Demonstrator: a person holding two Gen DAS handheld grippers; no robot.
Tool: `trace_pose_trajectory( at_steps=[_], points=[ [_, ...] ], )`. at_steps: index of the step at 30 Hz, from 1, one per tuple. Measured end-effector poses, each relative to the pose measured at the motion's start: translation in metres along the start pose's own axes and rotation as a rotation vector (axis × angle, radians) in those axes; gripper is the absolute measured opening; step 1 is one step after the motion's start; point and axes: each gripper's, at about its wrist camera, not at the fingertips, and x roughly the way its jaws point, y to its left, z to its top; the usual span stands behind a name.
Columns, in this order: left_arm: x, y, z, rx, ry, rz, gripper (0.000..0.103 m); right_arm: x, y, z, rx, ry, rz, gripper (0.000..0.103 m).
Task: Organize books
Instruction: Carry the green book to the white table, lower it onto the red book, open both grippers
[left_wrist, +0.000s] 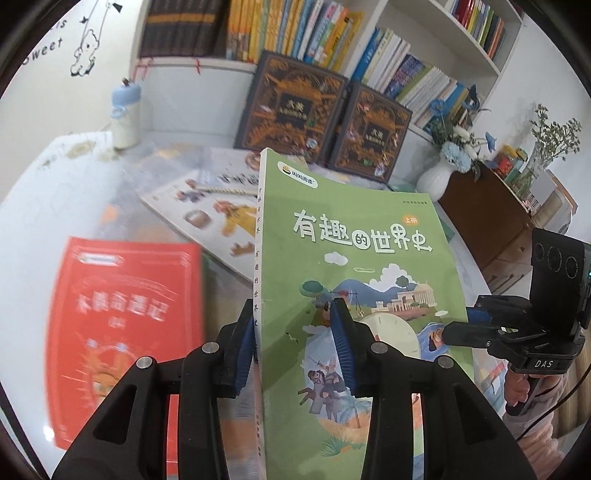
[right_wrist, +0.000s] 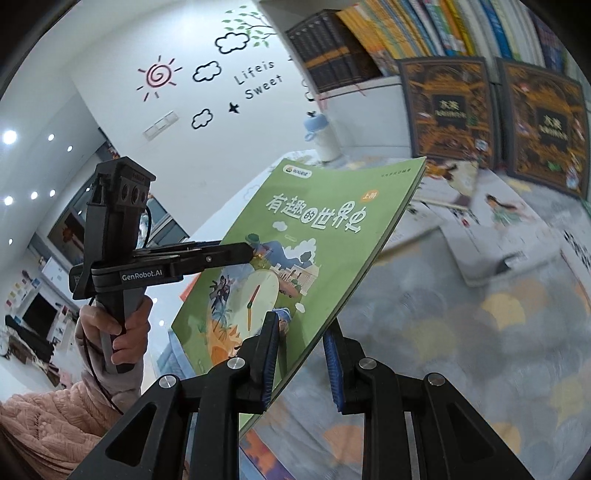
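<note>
Bookcase (left_wrist: 373, 44): white, stands along the worktop's far edge, shelves packed with upright spines.

Worktop (left_wrist: 33, 192): white, with a patterned cover under the loose books.

Two dark ornate boxed volumes (left_wrist: 291, 107) lean side by side against the bookcase at the far edge.

Green paperback (left_wrist: 354, 266): the task's book, lifted clear of the worktop and tilted, cover towards you, above the near-middle. You hold it from both sides.

Red book (left_wrist: 125, 317): flat on the worktop, toward the near left edge, blurred.

Open picture book (left_wrist: 207, 206): flat, between the red book and the boxed volumes. From the right wrist view more white picture books (right_wrist: 491, 236) lie spread toward the far right.

Your left tool (left_wrist: 295, 347): at the green paperback's spine side, one blue pad against the spine, the other on the front cover. Its jaws are easing apart, book between them, pads touching it in this view.

Your right tool (right_wrist: 301, 360): narrow, straddling the paperback's opposite long edge, one pad on the cover, the other behind it. Whether both pads press, I cannot tell for certain; the book sits held there.

White vase of blue flowers (left_wrist: 439, 177): far right corner.

White bottle with blue cap (left_wrist: 125, 118): far left edge.
</note>
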Motion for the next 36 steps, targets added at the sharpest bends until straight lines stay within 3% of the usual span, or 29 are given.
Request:
trace_pose_trajectory(
  at_steps=[5, 10, 17, 26, 36],
  points=[
    [-0.018, 0.022, 0.008, 0.026, -0.039, 0.073, 0.04, 0.018, 0.027, 0.022, -0.052, -0.002, 0.021, 0.023],
    [-0.03, 0.063, 0.009, -0.032, -0.057, 0.082, 0.04, 0.051, 0.042, 0.042, -0.083, 0.021, 0.04, 0.023],
    [-0.036, 0.118, 0.0, -0.101, -0.047, 0.163, 0.04, 0.115, 0.058, 0.058, -0.074, 0.1, 0.119, 0.023],
    [-0.023, 0.172, -0.02, -0.188, -0.009, 0.184, 0.039, 0.183, 0.066, 0.054, -0.052, 0.213, 0.138, 0.024],
    [-0.007, 0.189, -0.03, -0.211, 0.015, 0.172, 0.037, 0.208, 0.059, 0.048, 0.003, 0.268, 0.13, 0.025]
  ],
)
